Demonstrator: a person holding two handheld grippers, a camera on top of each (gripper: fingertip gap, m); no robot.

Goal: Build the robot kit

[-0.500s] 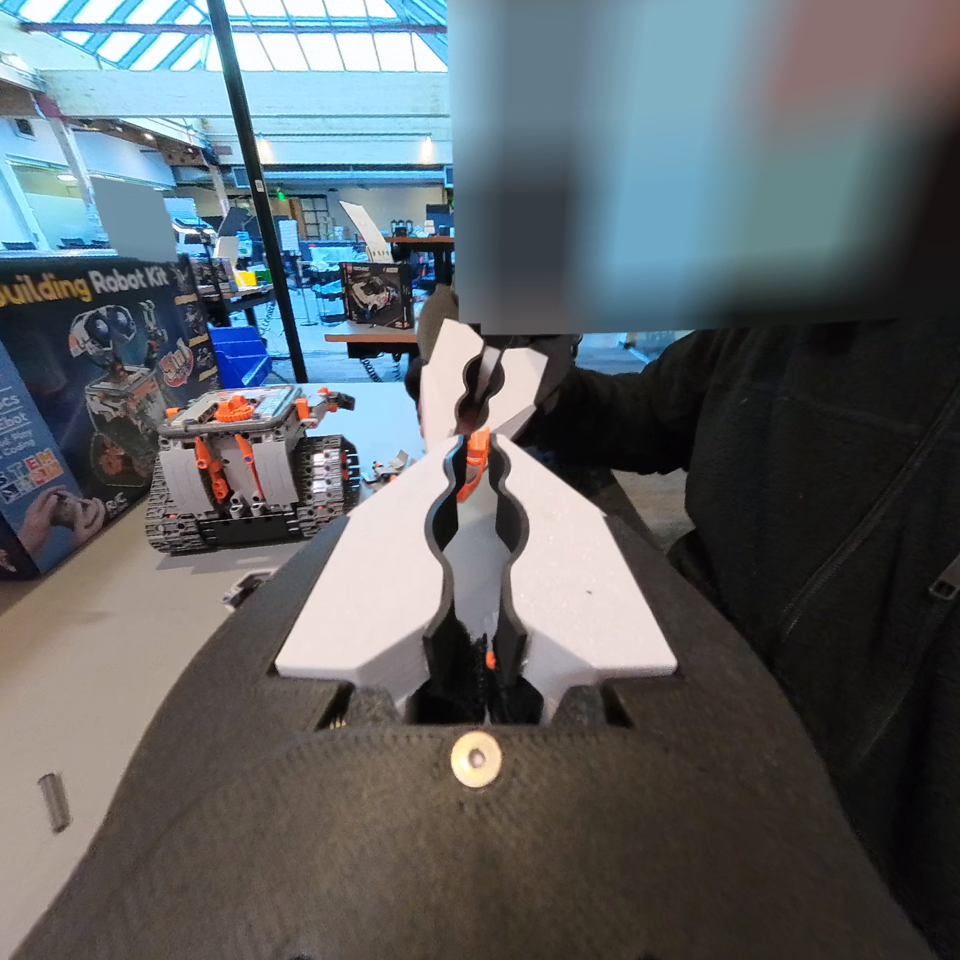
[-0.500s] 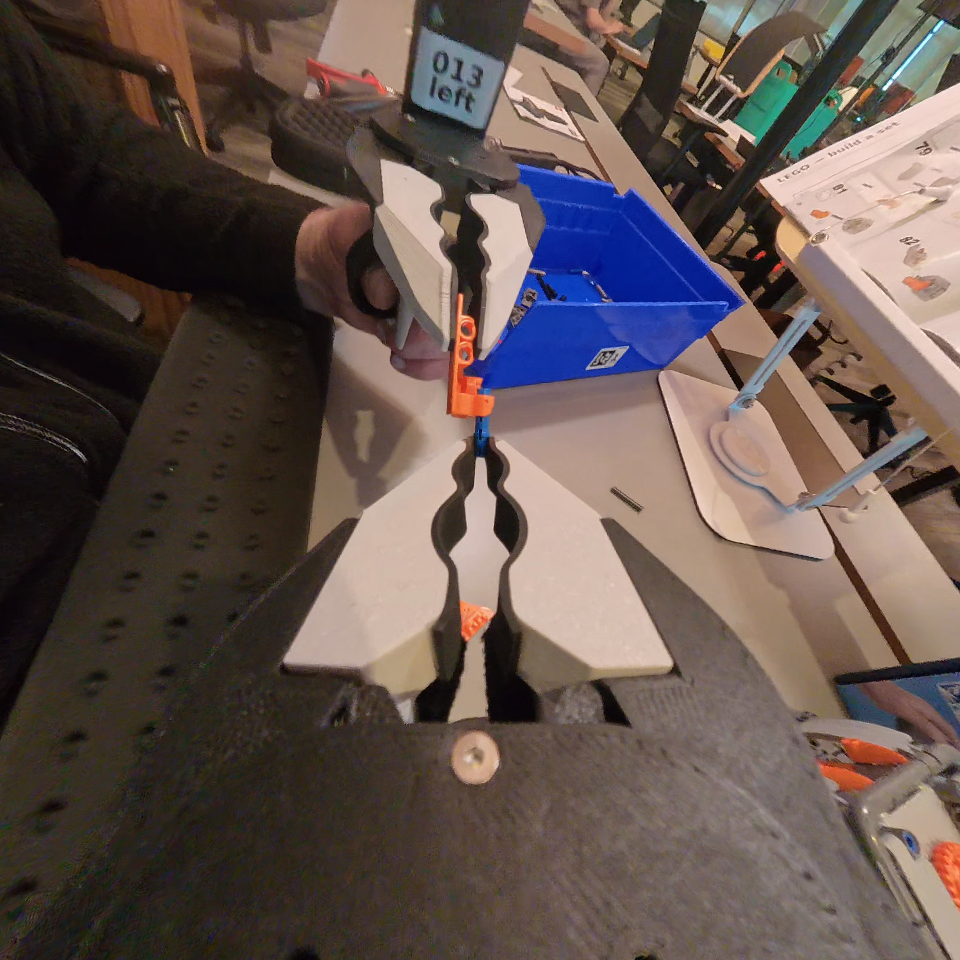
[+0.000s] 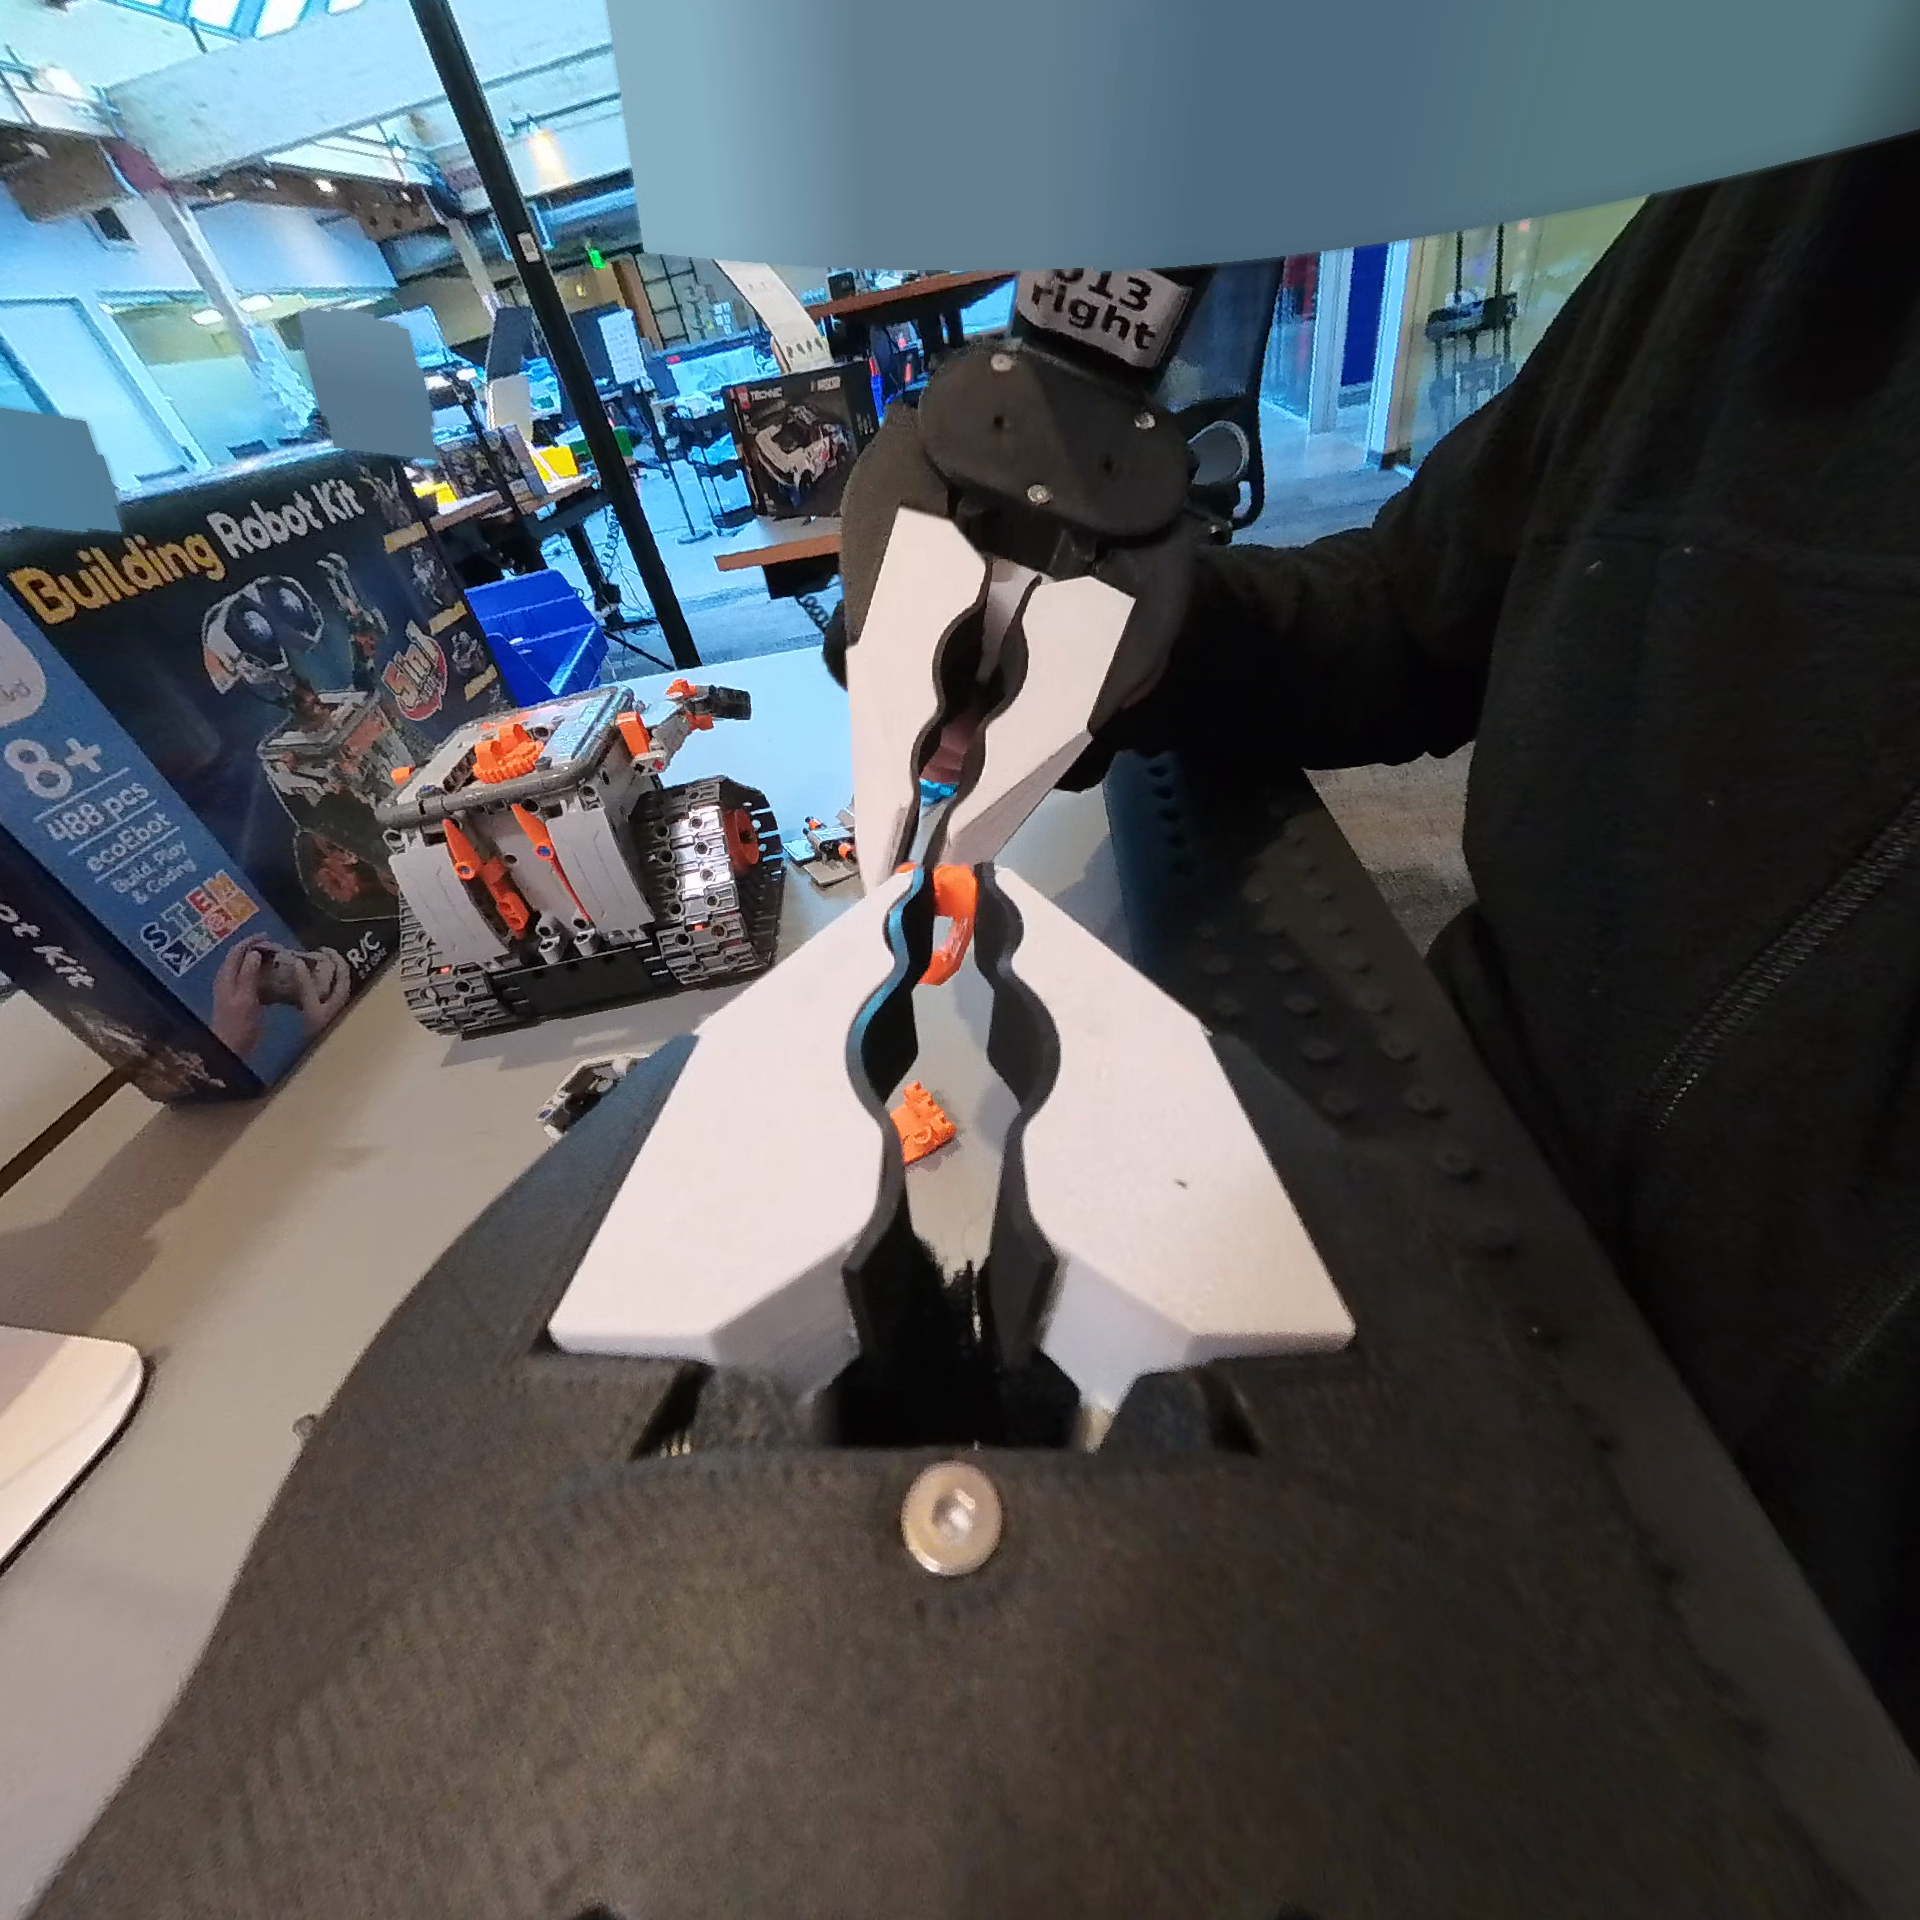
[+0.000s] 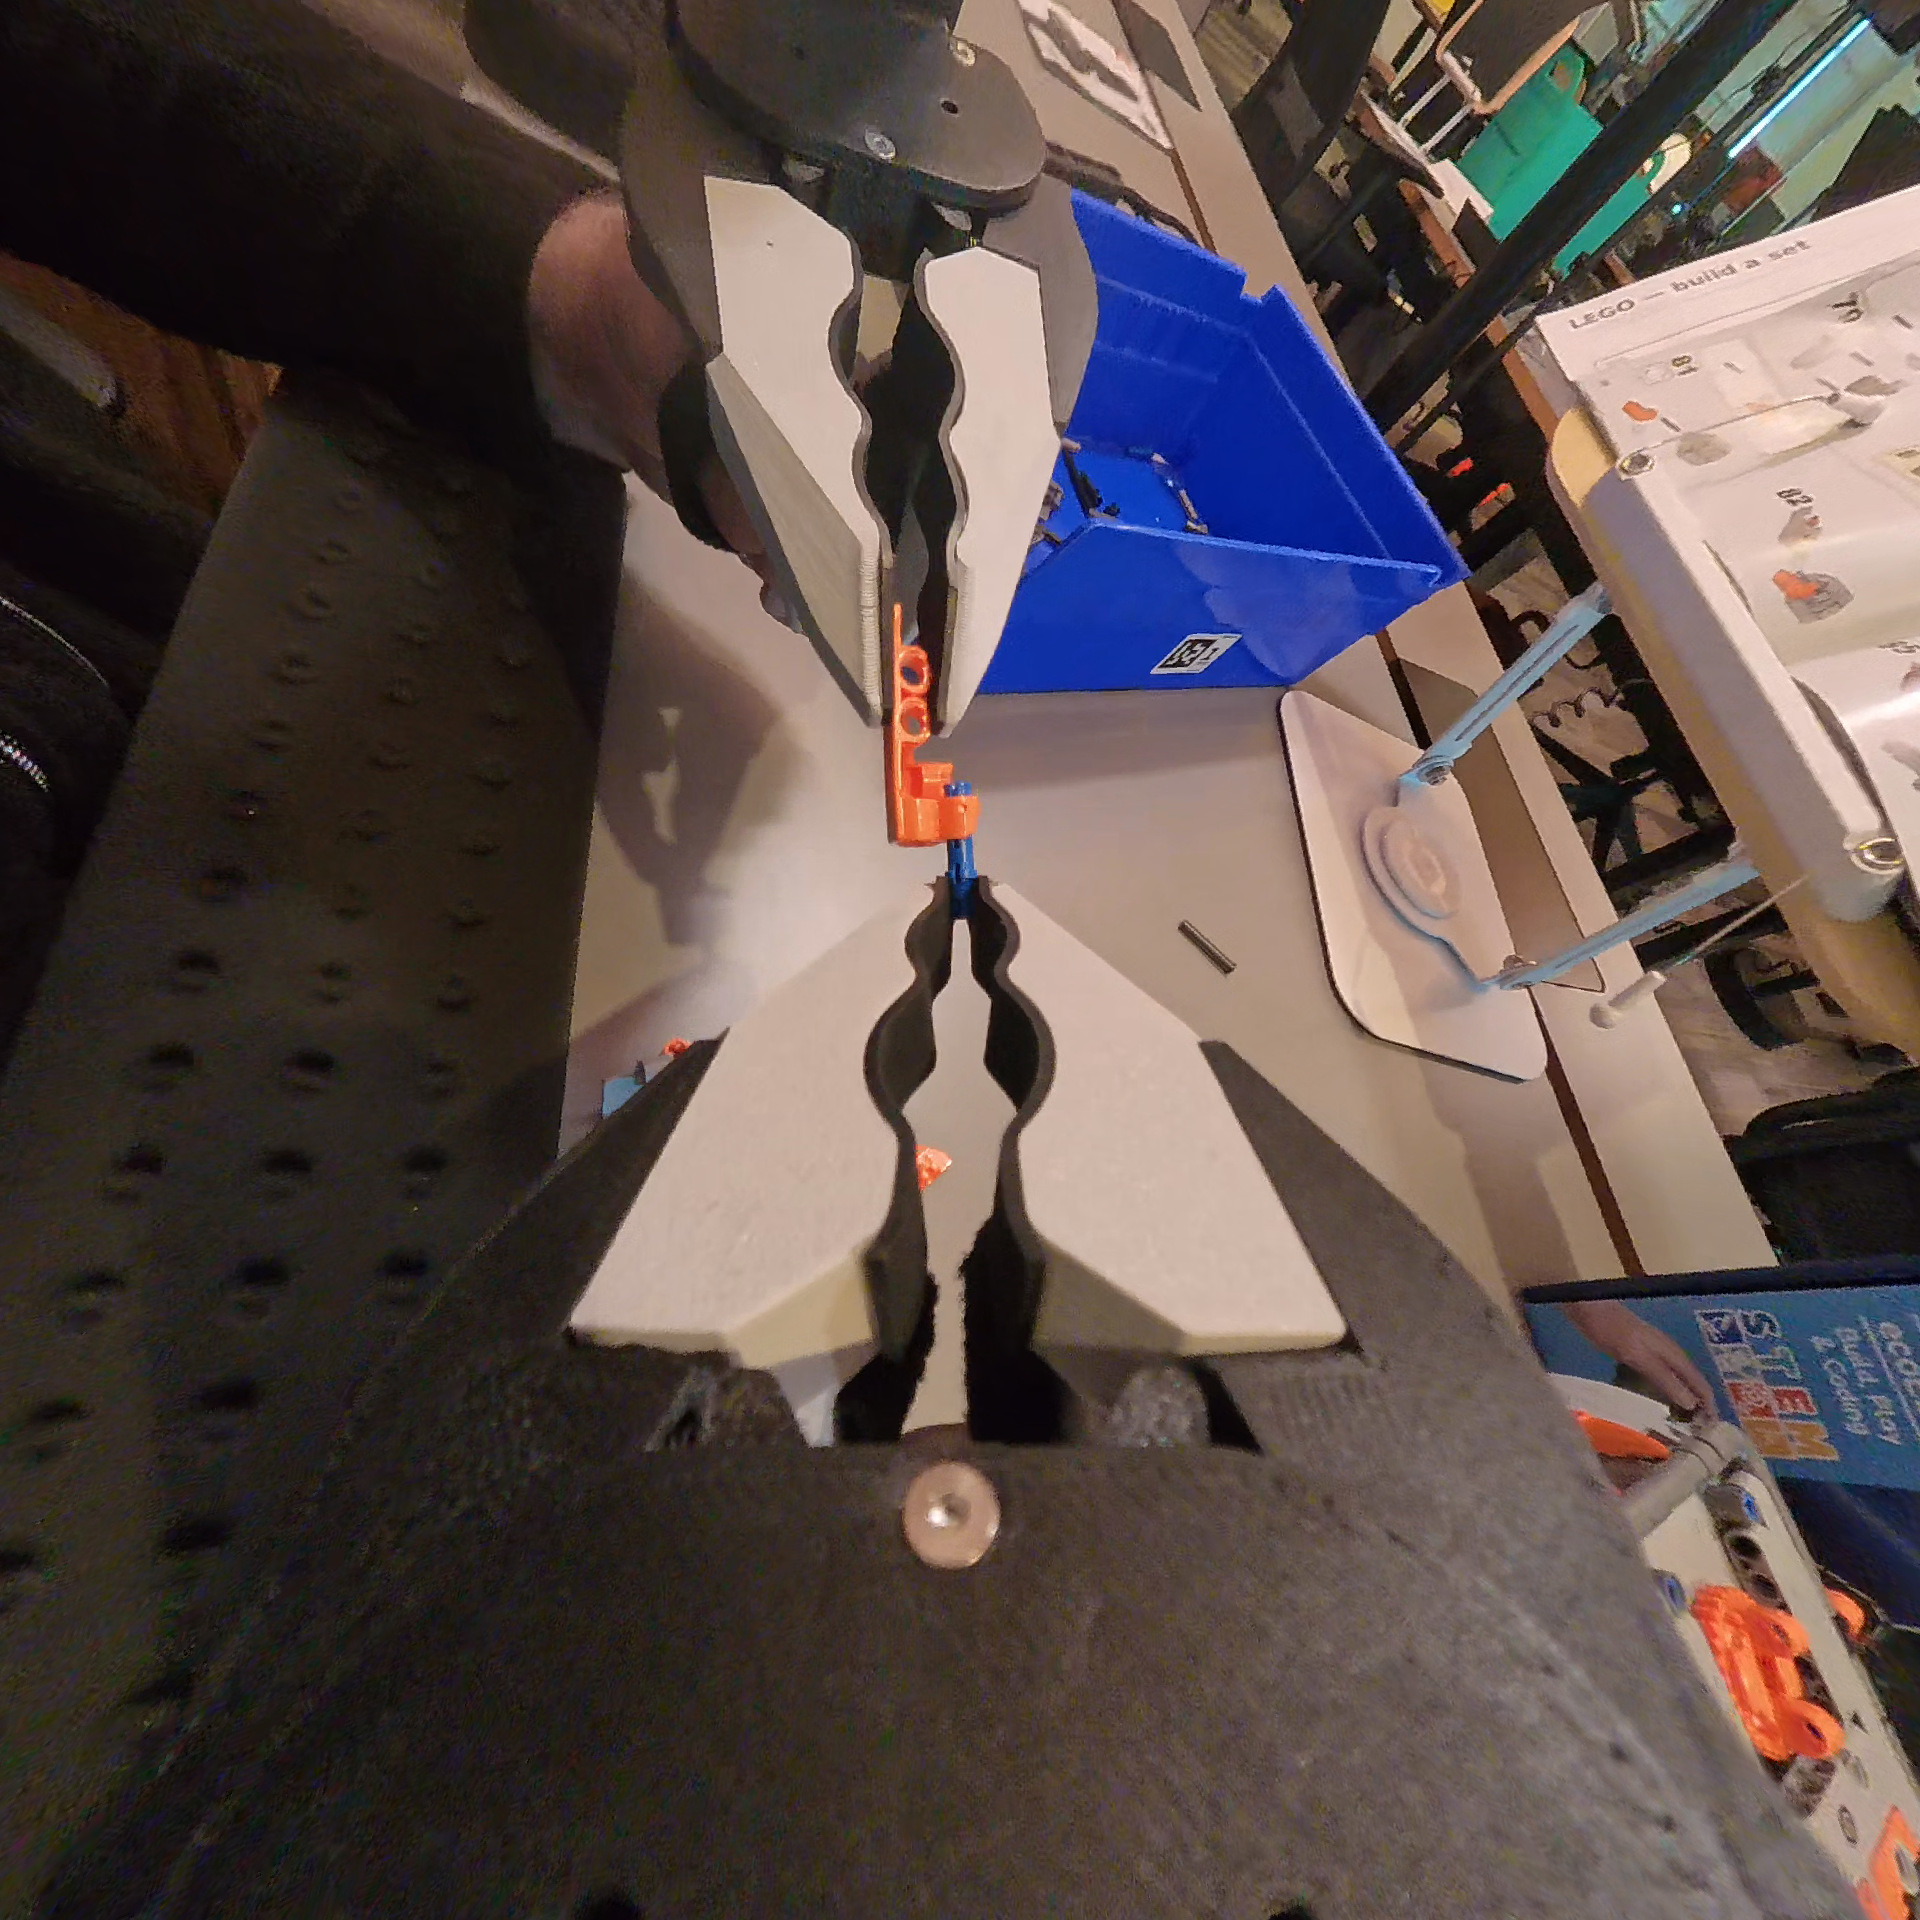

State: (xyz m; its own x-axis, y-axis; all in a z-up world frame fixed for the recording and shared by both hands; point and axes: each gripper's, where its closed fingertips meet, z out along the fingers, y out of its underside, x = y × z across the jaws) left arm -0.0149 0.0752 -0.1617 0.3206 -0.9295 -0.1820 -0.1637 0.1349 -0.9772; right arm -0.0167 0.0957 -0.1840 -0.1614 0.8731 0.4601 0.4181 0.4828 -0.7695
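Left wrist view, own jaws: the left gripper (image 3: 940, 883) was pressed shut on an orange bracket (image 3: 948, 925), which stood out from between its tips.
Left wrist view, opposite tool: the right gripper (image 3: 920, 857) pointed down, tip to tip with the left, nearly touching above the table (image 3: 312, 1195).
Left wrist view, change: against half a second before, the right gripper stood closer and steeper, and the bracket showed its curved side rather than a thin edge.
Left wrist view, surroundings: a tracked robot model (image 3: 582, 852) and a kit box (image 3: 208, 748) stood to the side; a loose orange piece (image 3: 923, 1127) lay on the table below the fingers.
Right wrist view, own jaws: the right gripper was closed on a blue pin (image 4: 961, 862), pinched at the very tips.
Right wrist view, bracket: it hung from the left gripper's closed tips, in the air just above the right gripper.
Right wrist view, change: earlier the pin only met the bracket's lower end; now its blue head showed beside the bracket's lug, apparently seated in it.
Right wrist view, surroundings: a blue bin (image 4: 1195, 520) stood behind; a black pin (image 4: 1207, 948) lay apart on the table.
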